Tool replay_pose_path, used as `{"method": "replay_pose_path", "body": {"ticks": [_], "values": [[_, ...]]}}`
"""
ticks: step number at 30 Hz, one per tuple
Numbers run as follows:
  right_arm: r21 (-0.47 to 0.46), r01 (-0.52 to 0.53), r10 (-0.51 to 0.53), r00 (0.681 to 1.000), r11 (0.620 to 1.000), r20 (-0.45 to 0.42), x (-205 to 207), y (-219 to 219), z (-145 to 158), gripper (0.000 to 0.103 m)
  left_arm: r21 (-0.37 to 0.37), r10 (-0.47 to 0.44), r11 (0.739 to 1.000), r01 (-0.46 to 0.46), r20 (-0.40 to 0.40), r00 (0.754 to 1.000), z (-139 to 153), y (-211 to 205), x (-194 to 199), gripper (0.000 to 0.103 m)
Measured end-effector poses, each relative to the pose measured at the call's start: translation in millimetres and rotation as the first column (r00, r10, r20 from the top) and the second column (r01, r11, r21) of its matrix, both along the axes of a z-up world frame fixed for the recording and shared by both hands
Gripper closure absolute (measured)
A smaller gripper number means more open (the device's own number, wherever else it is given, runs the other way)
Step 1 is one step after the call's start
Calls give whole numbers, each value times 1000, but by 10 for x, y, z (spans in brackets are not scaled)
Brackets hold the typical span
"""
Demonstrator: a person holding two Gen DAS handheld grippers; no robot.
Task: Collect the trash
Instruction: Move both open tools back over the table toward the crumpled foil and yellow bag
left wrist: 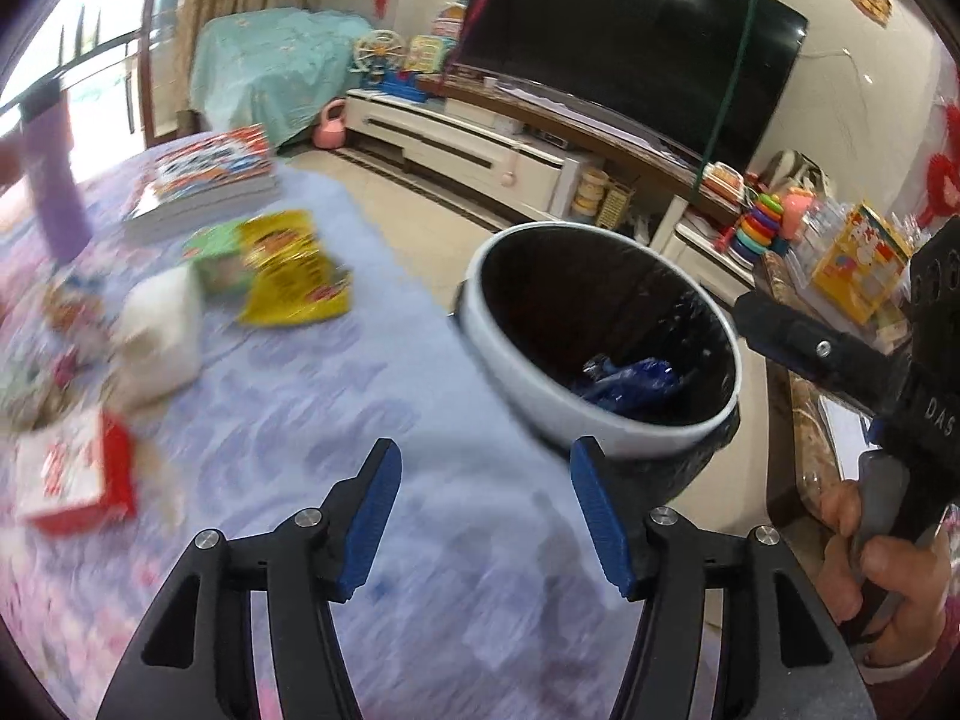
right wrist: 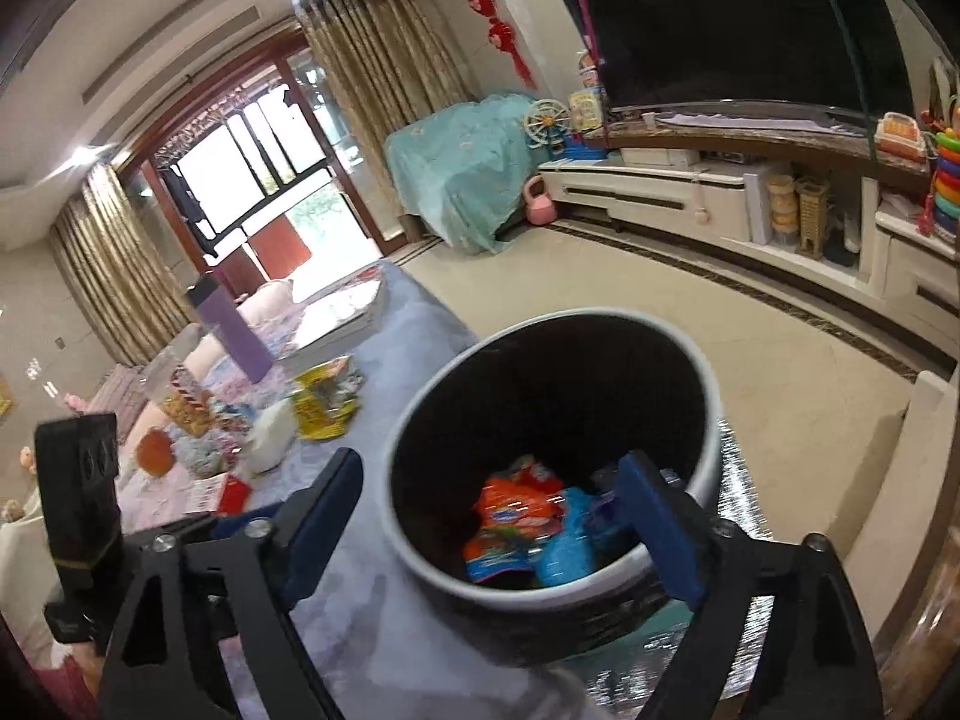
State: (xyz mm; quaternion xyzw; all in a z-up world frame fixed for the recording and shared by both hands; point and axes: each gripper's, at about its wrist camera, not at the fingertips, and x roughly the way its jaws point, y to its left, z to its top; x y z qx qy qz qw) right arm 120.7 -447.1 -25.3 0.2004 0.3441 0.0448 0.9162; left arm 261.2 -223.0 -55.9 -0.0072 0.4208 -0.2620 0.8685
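A round trash bin with a white rim (left wrist: 516,354) (right wrist: 420,546) and black inside stands at the edge of a purple-covered table (left wrist: 372,396) (right wrist: 384,618). Blue wrappers (left wrist: 630,381) lie in it; the right wrist view shows an orange wrapper (right wrist: 516,498) and a blue one (right wrist: 564,546) inside. My left gripper (left wrist: 486,516) is open and empty over the table, just left of the bin. My right gripper (right wrist: 492,534) is open and empty above the bin's near rim. A yellow wrapper (left wrist: 288,276) (right wrist: 321,402), a white crumpled piece (left wrist: 159,336) (right wrist: 270,435) and a red-white carton (left wrist: 72,474) (right wrist: 225,492) lie on the table.
A purple bottle (left wrist: 54,180) (right wrist: 231,330) and a stack of books (left wrist: 210,180) (right wrist: 342,312) stand farther back on the table. A TV (left wrist: 630,42) and a white cabinet (right wrist: 690,198) line the far wall. Tiled floor (right wrist: 660,312) lies beyond the bin.
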Motion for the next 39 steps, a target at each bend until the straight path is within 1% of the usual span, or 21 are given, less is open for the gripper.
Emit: {"method": "replay_pose_path", "body": {"ticks": [4,8,14,18,26,32,39], "values": [[9,-30,30,999,1000,11,-27,250,14,14,-10,72,997,-72,-1,997,5,362,-203,44],[15,-78,78,997,997,5,0,527,-6,14,-21,147,989,-147,-7,989,4,731,-366,44],[-4,-135,135,991,991,-6,67,876,-32,14,-33,245,969,-245,-16,969,10,1206,-556,44],[-44,-169,169,986,985,-5,127,1152,-27,14,-45,310,949,-311,-31,950,22,1529,-644,44],[-59,-219,218,976,974,-20,243,1482,-76,14,-64,391,917,-393,-44,920,47,1924,-620,44],[-79,-247,246,969,966,-21,363,1666,-98,14,-67,419,904,-421,-45,907,59,2096,-496,44],[-91,-261,259,965,961,-38,585,1740,-165,14,-62,436,897,-437,-39,899,43,2179,-210,44]]}}
